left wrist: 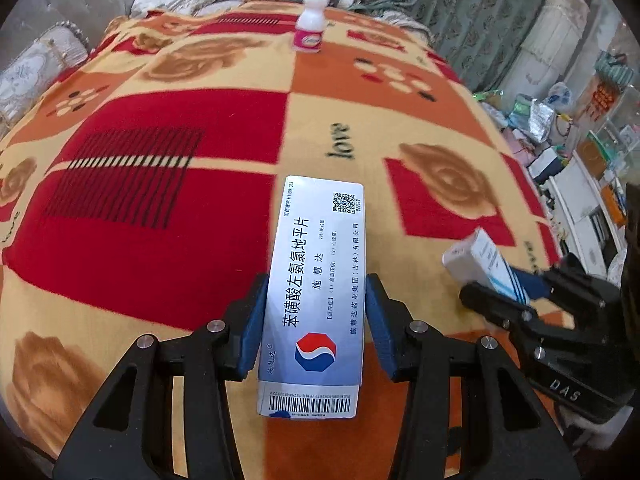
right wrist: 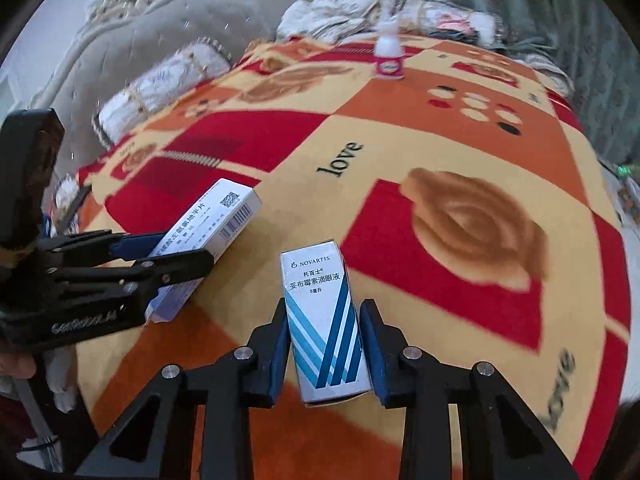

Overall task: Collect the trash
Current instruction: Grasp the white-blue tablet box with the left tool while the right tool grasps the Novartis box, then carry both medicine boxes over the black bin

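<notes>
The left gripper [left wrist: 316, 320] is clamped on a long white tablet carton [left wrist: 314, 292], its blue pads [left wrist: 252, 328] pressing the two long side faces; the carton projects forward beyond the fingertips and appears lifted clear of the patterned blanket [left wrist: 160, 220]. The right gripper [right wrist: 326, 352] grasps a smaller eye-drop box [right wrist: 326, 324] with blue diagonal stripes, pads on its narrow sides, and this box likewise appears off the bedding. The two loads sit near each other but apart. A small white bottle with a pink label [left wrist: 309, 30] stands upright at the far end of the blanket, well apart from both tools, and is judged to be the remaining item. No bin or bag is visible in either view, so the drop location cannot be stated. For the carrying step, maintain clamp pressure on both cartons without crushing the thin card. Keep the long carton aligned with the fingers, since its overhang gives it leverage to pivot between the pads. Hold the grippers separated so the cartons do not collide. Move both loads level and avoid brushing the blanket, which could drag a box out of grip.
</notes>
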`<state>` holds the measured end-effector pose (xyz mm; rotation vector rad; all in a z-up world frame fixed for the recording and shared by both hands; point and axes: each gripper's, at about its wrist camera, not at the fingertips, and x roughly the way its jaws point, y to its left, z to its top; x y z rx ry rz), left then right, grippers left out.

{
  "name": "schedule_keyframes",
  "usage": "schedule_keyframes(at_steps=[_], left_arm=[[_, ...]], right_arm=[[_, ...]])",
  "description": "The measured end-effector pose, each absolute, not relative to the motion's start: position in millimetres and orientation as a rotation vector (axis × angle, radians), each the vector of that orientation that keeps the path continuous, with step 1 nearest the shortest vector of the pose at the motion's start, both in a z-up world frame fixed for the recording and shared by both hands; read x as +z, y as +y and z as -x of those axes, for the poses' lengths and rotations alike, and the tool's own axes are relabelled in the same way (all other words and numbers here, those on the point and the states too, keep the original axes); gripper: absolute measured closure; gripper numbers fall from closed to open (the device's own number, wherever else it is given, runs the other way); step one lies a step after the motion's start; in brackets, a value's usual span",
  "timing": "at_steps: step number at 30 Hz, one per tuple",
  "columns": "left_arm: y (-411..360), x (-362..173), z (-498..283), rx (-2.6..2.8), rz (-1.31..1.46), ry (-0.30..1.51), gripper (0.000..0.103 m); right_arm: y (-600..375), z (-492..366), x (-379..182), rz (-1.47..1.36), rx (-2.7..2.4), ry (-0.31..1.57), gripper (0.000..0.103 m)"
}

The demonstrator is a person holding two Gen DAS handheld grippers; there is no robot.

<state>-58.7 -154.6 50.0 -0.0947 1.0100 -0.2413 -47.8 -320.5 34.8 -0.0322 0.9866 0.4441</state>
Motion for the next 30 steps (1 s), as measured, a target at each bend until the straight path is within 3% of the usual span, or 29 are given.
schedule_keyframes(at_steps=[30], left_arm=[[-310,91,129,-0.454,-0.084,0.894,0.058]], right_arm=[[-456,150,76,-0.161,0.160,0.875,0.070]])
